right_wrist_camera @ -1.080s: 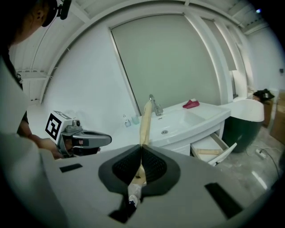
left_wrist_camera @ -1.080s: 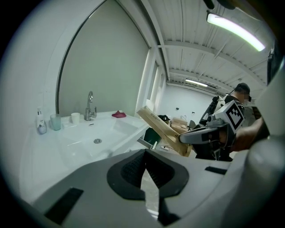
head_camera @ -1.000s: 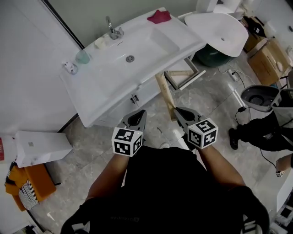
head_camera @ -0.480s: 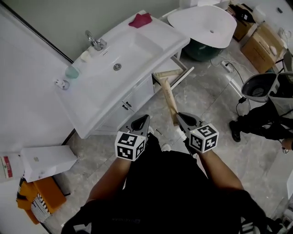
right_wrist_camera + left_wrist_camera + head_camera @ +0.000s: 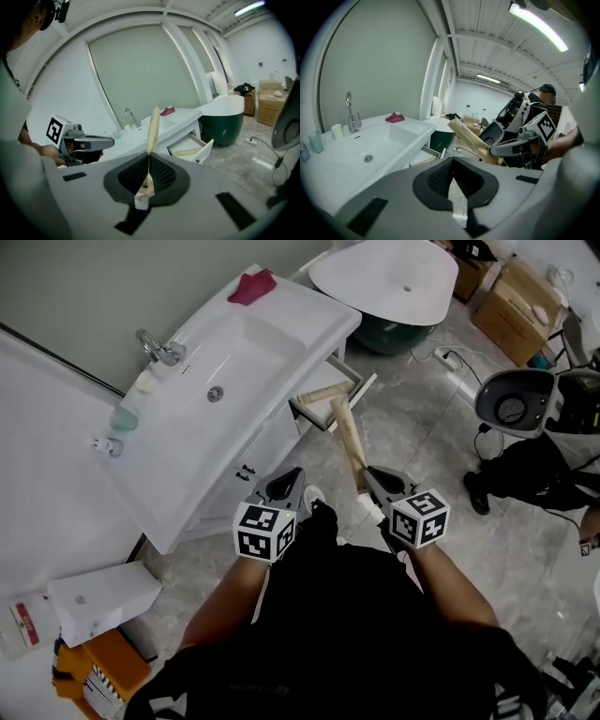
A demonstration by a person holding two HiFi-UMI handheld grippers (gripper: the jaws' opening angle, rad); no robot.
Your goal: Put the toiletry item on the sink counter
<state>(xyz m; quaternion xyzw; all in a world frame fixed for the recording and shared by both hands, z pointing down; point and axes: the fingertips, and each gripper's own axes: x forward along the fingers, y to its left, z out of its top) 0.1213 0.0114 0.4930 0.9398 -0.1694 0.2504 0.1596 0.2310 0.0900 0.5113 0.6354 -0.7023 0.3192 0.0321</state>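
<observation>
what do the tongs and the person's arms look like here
Both the left tongs and right tongs are grey, tapering shells with black ribbed pads inside. Each carries a white cube printed with black square markers. No cables show on them. The person wears a black short-sleeved top.

Toiletry item (image 5: 349, 442): long, flat, tan packet, clamped at one end in the right gripper (image 5: 370, 479). It projects forward over the floor, clear of the white sink counter (image 5: 305, 315).
</observation>
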